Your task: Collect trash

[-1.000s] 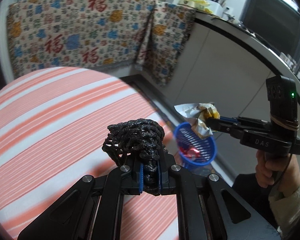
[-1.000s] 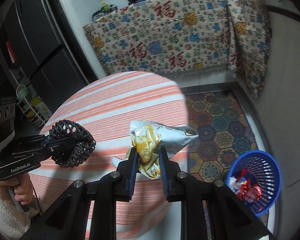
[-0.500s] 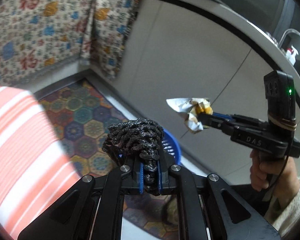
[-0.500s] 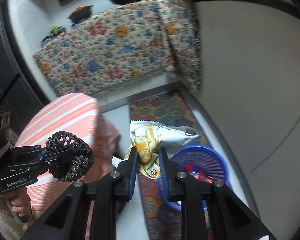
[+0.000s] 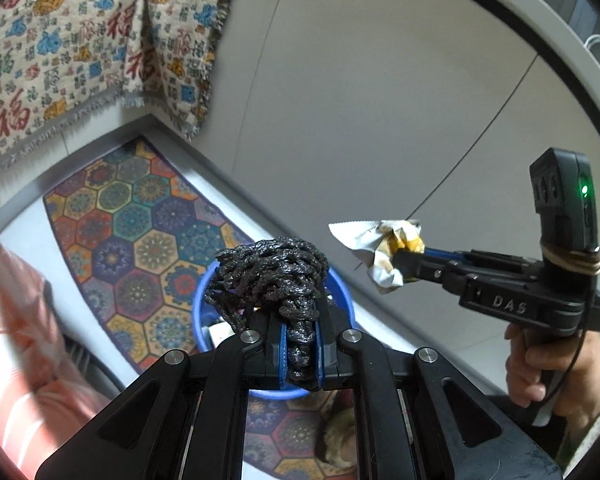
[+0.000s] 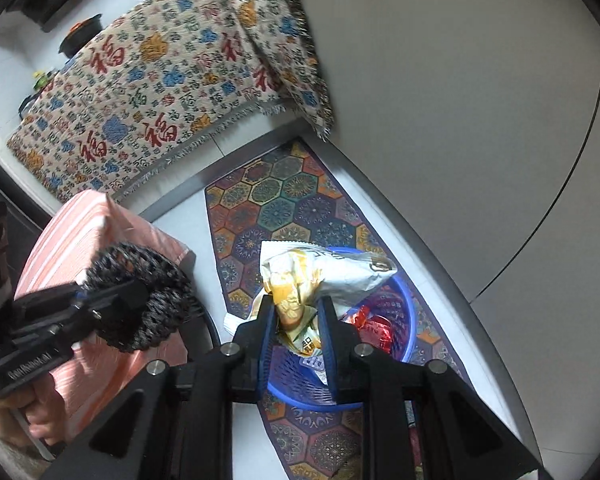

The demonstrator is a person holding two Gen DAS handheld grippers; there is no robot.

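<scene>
Both tools clamp trash above the blue basket (image 6: 400,300): left (image 5: 300,344) black mesh (image 5: 272,276), right (image 6: 298,320) wrapper (image 6: 324,272).

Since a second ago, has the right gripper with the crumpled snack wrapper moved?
Yes. The right gripper has swung off the striped table and now holds the wrapper above the blue basket.

Both wrist views down over blue basket (image 5: 204,312)
</scene>
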